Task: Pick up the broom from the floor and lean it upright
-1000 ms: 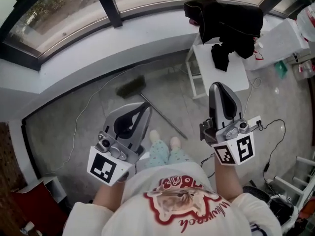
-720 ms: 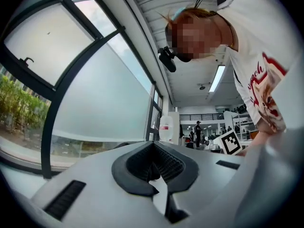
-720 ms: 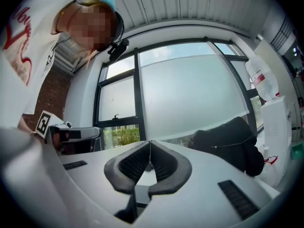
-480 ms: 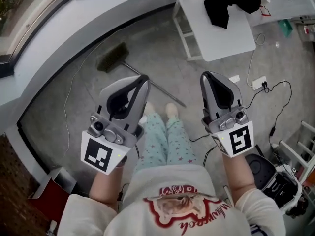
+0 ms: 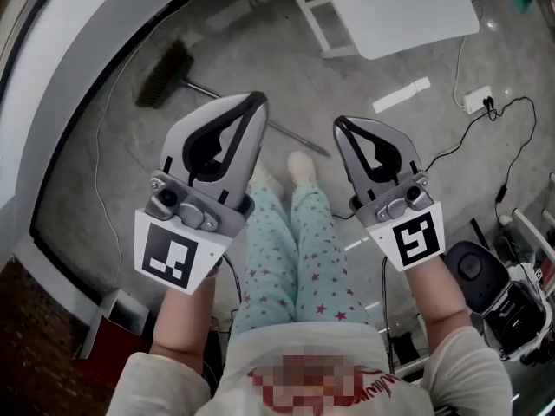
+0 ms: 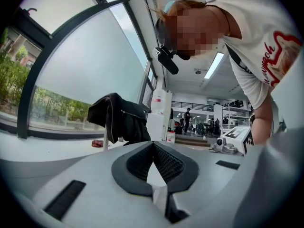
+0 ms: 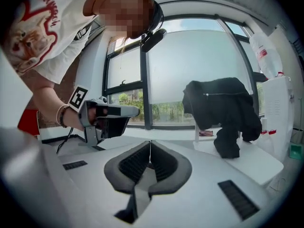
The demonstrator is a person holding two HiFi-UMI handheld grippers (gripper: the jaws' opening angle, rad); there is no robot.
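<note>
The broom (image 5: 163,76) lies flat on the grey floor at upper left of the head view, dark brush head to the left. Its thin handle (image 5: 299,140) runs down to the right, partly hidden behind my left gripper. My left gripper (image 5: 257,102) hangs above the handle's middle, jaws shut on nothing. My right gripper (image 5: 340,125) is just right of the handle's end, also shut and empty. The left gripper view shows its pads (image 6: 153,145) meeting, and so does the right gripper view (image 7: 150,144). Neither touches the broom. The person's feet (image 5: 299,165) stand by the handle's end.
A white table (image 5: 390,16) stands at the top, with a black jacket (image 7: 223,108) draped on it. A power strip (image 5: 475,100) and cables lie on the floor at right, near a black round object (image 5: 473,267). A curved white window ledge (image 5: 78,59) bounds the left.
Both grippers have sunk toward the floor and look larger in the head view. That view has tipped further down, so the window has left it and the broom sits higher.
</note>
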